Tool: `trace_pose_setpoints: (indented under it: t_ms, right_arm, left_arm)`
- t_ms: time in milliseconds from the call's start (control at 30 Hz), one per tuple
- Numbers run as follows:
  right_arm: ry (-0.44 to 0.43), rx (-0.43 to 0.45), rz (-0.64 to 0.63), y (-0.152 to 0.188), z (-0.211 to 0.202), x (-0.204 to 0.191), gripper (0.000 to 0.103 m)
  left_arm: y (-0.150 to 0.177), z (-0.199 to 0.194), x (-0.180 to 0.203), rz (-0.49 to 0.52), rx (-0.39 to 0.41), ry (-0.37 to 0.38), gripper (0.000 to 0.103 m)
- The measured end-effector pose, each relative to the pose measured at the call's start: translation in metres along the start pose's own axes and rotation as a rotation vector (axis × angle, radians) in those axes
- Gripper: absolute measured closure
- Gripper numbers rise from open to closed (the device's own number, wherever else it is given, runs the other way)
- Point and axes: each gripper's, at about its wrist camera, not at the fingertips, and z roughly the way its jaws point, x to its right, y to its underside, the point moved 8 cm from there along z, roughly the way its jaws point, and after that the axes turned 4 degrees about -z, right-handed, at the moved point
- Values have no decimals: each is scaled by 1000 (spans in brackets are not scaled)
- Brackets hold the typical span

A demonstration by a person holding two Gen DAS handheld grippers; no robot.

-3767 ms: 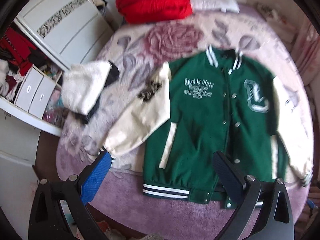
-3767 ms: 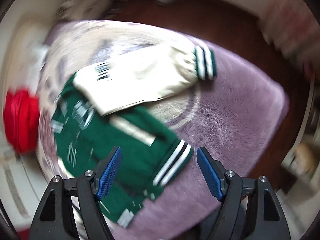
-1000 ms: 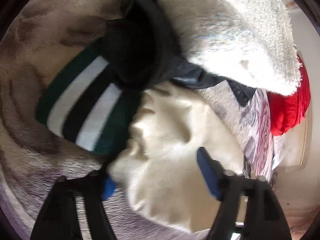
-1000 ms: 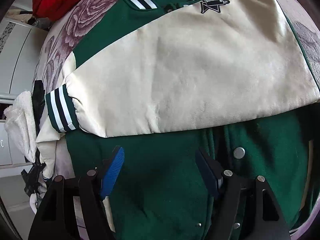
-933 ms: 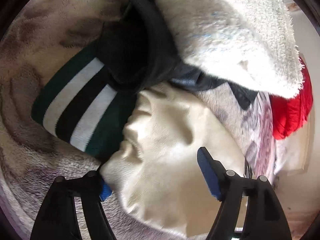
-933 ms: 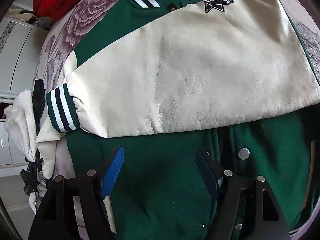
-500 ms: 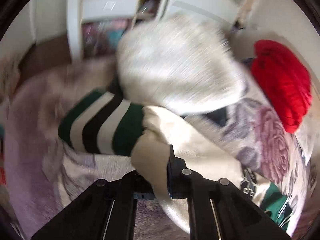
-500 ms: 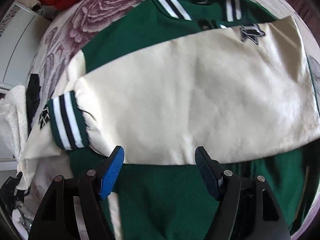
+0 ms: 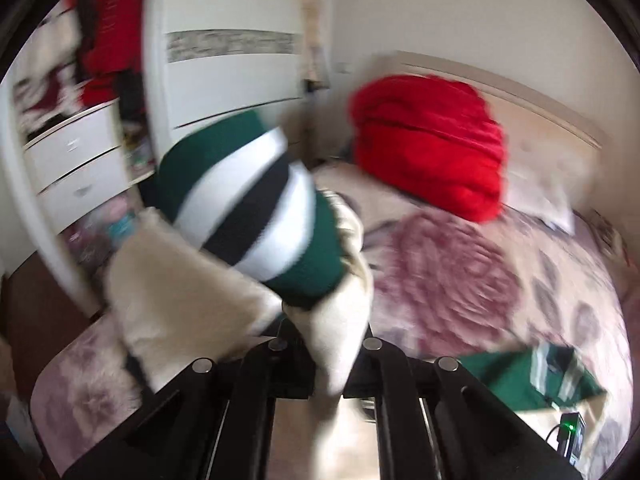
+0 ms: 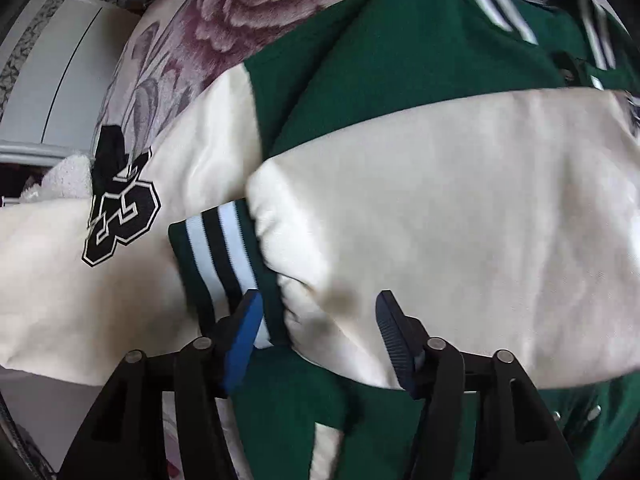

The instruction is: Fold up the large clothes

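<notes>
- Bedspread [image 9: 452, 280], floral and mauve, fills much of the left wrist view; motion blur softens its pattern and its near edge is cut off by the gripper frame.
- Jacket [image 10: 400, 40], green with cream sleeves, lies on the bed; in the right wrist view its collar runs out of the top edge and its hem is hidden below the tool.
- Red bundle [image 9: 432, 144] sits at the head of the bed, blurred.
- Folded sleeve [image 10: 460, 220] lies across the jacket's chest, its striped cuff [image 10: 224, 264] partly behind a blue pad.
- Raised sleeve [image 9: 332, 332] hangs pinched in the left gripper [image 9: 324, 344], jaws clamped tight on the cream cloth; its striped cuff blocks the view ahead.
- Right gripper [image 10: 320, 332] hovers with jaws fairly wide, just narrowing, with the folded sleeve's end showing between them; whether the pads touch it cannot be told.
</notes>
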Motion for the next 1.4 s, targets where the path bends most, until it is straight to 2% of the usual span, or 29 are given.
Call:
trace_pose_setpoints:
  t_ms: [167, 300, 400, 500, 533, 700, 767, 833, 867, 900, 933, 967, 1000, 1100, 1200, 1300, 1333, 1400]
  right_arm:
    - [24, 41, 159, 34, -55, 89, 36]
    - [58, 62, 311, 65, -92, 178, 36]
    - [101, 85, 406, 89, -117, 239, 36]
    - [159, 98, 471, 108, -139, 301, 36]
    - [172, 101, 480, 108, -140, 310, 36]
    - [214, 110, 506, 121, -157, 364, 36]
    - [204, 112, 503, 123, -160, 375, 36]
    - [190, 117, 495, 125, -164, 383, 36]
    - [173, 120, 495, 126, -167, 385, 34]
    - [154, 126, 495, 126, -171, 388, 31]
    - [138, 138, 494, 125, -176, 390, 29]
    - [129, 152, 491, 125, -182, 393, 29]
    - [118, 174, 483, 123, -190, 393, 29]
    - [56, 240, 474, 115, -212, 393, 29]
    - [-44, 295, 471, 97, -222, 383, 25]
    - [-95, 306, 465, 74, -213, 370, 22]
    - [-84, 298, 457, 61, -206, 365, 21]
    - [-5, 234, 446, 46, -176, 357, 20]
  left_arm:
    - [47, -16, 138, 127, -127, 218, 99]
    - [119, -29, 263, 237, -262, 397, 99]
    - [189, -30, 343, 336, -389, 478, 99]
    - [255, -26, 400, 428, -486, 503, 99]
    - [280, -23, 418, 457, -521, 502, 99]
    - [346, 1, 459, 557, -619, 453, 98]
    - [359, 13, 465, 586, -649, 438, 98]
    - [357, 16, 467, 590, -668, 442, 93]
    - [351, 13, 463, 571, -682, 463, 87]
    - [347, 13, 460, 554, -700, 480, 67]
    - [343, 12, 456, 538, -719, 486, 53]
    - [336, 12, 449, 516, -744, 490, 22]
    - [323, 13, 439, 475, -768, 514, 10]
    - [282, 13, 408, 393, -754, 529, 10]
    - [241, 13, 367, 345, -699, 498, 10]
    - [200, 35, 297, 324, -609, 329, 10]
    - [192, 44, 273, 324, -586, 261, 10]
    - [181, 68, 226, 335, -561, 113, 10]
